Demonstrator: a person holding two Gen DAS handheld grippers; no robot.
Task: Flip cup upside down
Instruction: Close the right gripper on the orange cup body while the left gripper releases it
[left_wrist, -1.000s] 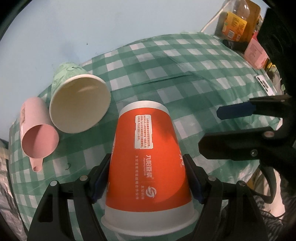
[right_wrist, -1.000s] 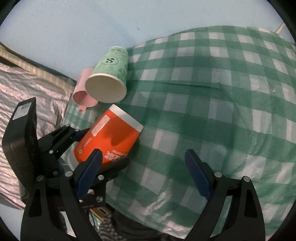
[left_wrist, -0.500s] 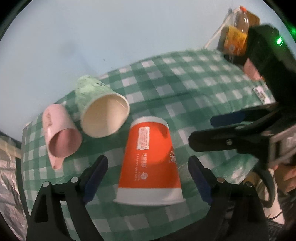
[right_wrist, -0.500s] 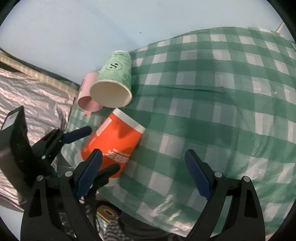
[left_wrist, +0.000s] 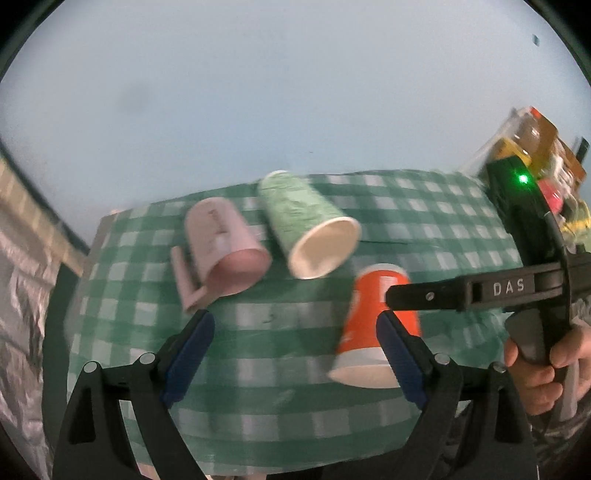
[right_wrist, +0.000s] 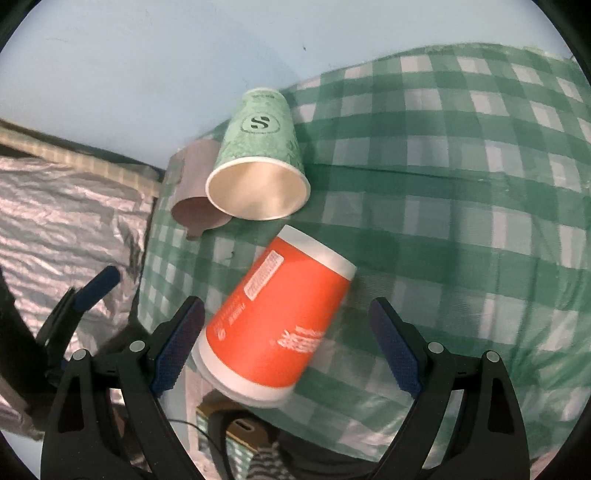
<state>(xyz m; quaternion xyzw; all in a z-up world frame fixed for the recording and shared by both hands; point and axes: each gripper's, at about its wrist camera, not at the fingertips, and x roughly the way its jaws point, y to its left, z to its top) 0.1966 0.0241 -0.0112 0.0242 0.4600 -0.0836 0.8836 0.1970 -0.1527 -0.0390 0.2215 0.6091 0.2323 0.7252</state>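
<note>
An orange paper cup (left_wrist: 373, 325) stands upside down, rim on the green checked tablecloth (left_wrist: 280, 332), near the front edge; it also shows in the right wrist view (right_wrist: 277, 325). My left gripper (left_wrist: 295, 354) is open and empty, drawn back to the left of the cup. My right gripper (right_wrist: 286, 343) is open, its jaws wide on either side of the orange cup without touching it. The right gripper's arm also shows in the left wrist view (left_wrist: 480, 295), across the cup.
A green paper cup (right_wrist: 258, 158) and a pink mug (left_wrist: 225, 247) lie on their sides behind the orange cup. Bottles and packets (left_wrist: 535, 155) stand at the far right. Silver foil (right_wrist: 66, 229) lies left of the table.
My left gripper let go of the orange cup, opened and pulled back to the left. The cup now stands rim down on the cloth. My right gripper moved closer to it.
</note>
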